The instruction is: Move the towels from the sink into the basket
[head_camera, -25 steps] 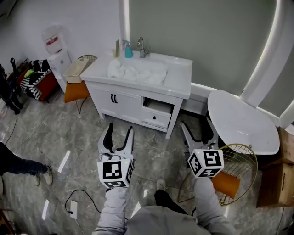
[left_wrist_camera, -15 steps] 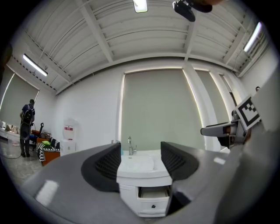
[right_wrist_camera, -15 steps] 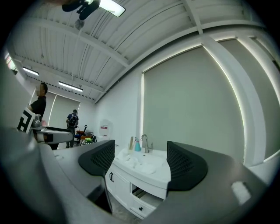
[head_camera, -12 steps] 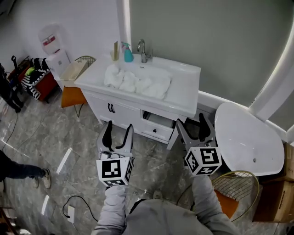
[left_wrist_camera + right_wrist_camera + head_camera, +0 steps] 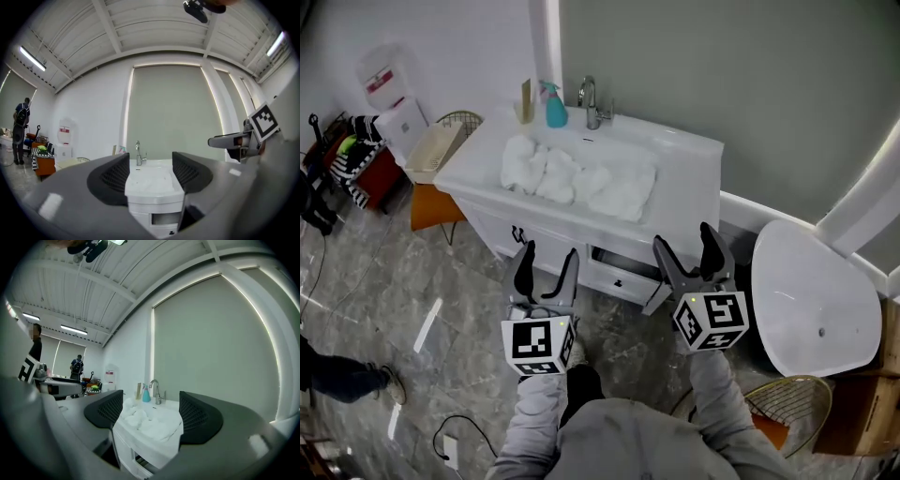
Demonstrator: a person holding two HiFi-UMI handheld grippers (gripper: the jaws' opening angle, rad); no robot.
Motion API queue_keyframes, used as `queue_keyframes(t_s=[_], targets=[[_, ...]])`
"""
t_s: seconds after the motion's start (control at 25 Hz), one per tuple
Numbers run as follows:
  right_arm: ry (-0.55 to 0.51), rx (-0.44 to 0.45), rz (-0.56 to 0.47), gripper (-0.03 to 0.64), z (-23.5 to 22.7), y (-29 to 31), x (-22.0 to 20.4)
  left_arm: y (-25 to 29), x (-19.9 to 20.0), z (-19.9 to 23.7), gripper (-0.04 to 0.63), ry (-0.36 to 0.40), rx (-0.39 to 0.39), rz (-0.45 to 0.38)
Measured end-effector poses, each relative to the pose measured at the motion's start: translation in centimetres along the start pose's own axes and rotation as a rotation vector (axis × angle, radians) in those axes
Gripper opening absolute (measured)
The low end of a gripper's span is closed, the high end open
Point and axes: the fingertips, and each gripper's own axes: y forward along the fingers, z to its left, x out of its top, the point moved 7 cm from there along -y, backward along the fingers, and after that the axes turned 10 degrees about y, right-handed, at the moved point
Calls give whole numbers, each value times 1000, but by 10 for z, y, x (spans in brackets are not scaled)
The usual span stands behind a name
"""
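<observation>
Several white towels (image 5: 577, 173) lie heaped in the basin of the white vanity sink (image 5: 689, 178). The right gripper view shows the same towels (image 5: 149, 422). A cream basket (image 5: 431, 148) rests on an orange-seated wire chair left of the vanity. My left gripper (image 5: 547, 260) is level in front of the vanity's cabinet, short of the sink, with its jaws open and nothing between them. My right gripper (image 5: 684, 242) is beside it at the same height, also open and empty. In the left gripper view the sink (image 5: 151, 177) shows between the jaws.
A faucet (image 5: 592, 101) and a blue spray bottle (image 5: 555, 106) stand at the sink's back edge. A drawer (image 5: 619, 272) under the counter is pulled out a little. A white round tabletop (image 5: 816, 300) and a wire chair (image 5: 787, 405) are on the right. A water dispenser (image 5: 389, 98) stands far left.
Both grippers have moved forward together toward the vanity, which is now closer and larger in view. Their jaws stand as before, with nothing in them.
</observation>
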Motion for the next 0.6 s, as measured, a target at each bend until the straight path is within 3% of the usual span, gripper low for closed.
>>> queue_keyframes(t_s=[0.32,0.6], targets=[[0,-112,87,362,-4,124,-37,122,-30,74,311,29,-147,-3],[4,-180,174,362,-11,183,-74,203,-56,97,311,62,-303,7]])
